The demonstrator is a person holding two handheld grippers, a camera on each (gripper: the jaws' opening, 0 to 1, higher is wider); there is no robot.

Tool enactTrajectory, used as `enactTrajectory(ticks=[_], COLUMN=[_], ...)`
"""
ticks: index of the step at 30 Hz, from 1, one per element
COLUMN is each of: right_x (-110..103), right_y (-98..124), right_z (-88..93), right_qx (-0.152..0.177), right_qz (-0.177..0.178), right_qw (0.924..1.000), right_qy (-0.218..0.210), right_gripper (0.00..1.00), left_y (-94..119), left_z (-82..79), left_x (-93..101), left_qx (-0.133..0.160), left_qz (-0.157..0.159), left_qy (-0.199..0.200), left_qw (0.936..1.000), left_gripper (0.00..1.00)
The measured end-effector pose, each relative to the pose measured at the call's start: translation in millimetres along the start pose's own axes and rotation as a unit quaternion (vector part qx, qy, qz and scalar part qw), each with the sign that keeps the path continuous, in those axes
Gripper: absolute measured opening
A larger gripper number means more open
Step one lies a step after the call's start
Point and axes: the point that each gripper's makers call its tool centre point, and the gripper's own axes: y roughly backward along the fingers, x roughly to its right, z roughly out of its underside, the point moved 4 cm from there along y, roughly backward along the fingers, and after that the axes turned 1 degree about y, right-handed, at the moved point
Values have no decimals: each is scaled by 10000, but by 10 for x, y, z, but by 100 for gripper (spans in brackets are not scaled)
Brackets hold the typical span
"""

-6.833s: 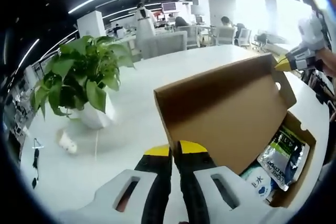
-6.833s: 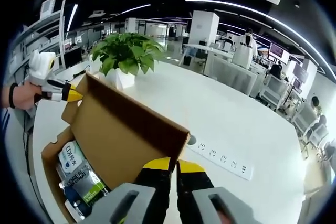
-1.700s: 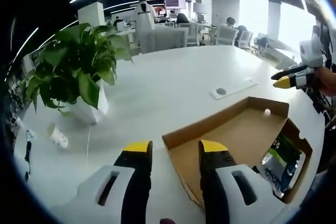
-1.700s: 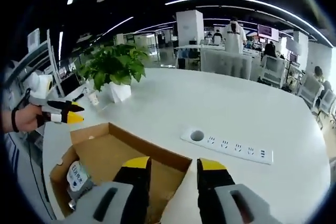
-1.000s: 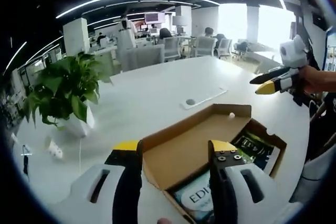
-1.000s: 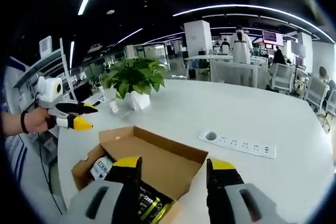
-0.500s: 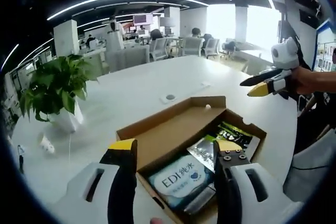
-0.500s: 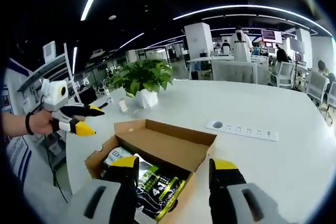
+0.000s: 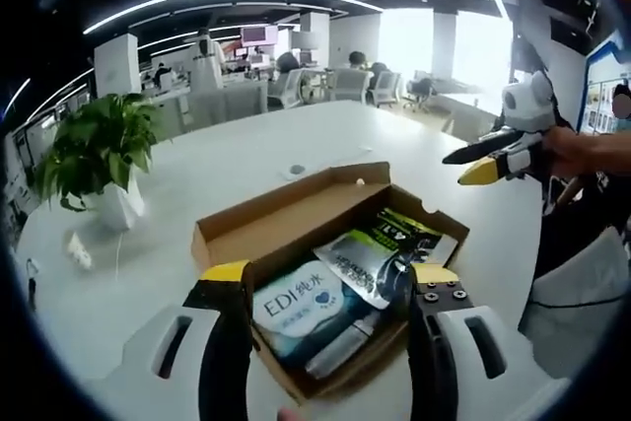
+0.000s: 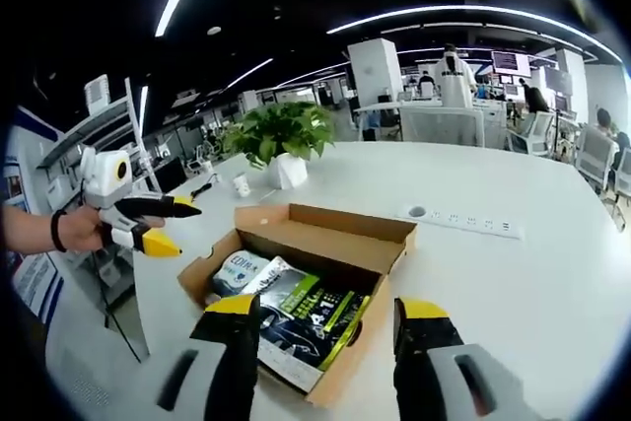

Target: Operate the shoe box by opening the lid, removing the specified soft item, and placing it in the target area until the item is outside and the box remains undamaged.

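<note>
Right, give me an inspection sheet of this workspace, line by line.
Surface: white table, large, glossy.
Job's things: brown cardboard shoe box, lid folded back flat, no damage seen; inside lie a pale blue soft pack and a green-and-black foil pouch, both still in the box.
Clutter: potted green plant in a white pot; small white cup beside it.
Grippers: left gripper open above the box; right gripper open above the box; neither holds anything.
Cables: white power strip set in the table.
Surroundings: open office with desks, chairs, people far off.
</note>
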Motion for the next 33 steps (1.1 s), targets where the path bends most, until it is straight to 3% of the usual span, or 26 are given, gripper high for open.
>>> enactTrajectory(ticks=[8, 16, 17, 23, 33], right_x=[-166, -221, -229, -221, -223], right_y=[-30, -33, -28, -34, 45], right_z=[78, 131, 141, 211, 269], right_qx=[-104, -150, -158, -209, -224], right_qz=[-83, -89, -88, -51, -41], right_qw=[9997, 9994, 9993, 9991, 9987], right_qy=[190, 306, 318, 364, 461], right_gripper=[51, 50, 50, 50, 50], left_y=[6, -186, -222, -403, -670], left_z=[130, 224, 253, 373, 549], left_x=[42, 159, 194, 256, 343], left_qx=[-102, -335, -405, -619, -1070], left_qz=[58, 156, 231, 220, 169], left_qy=[242, 626, 848, 1239, 1660], left_qw=[9996, 9974, 9953, 9901, 9802], left_gripper=[60, 53, 52, 48, 40])
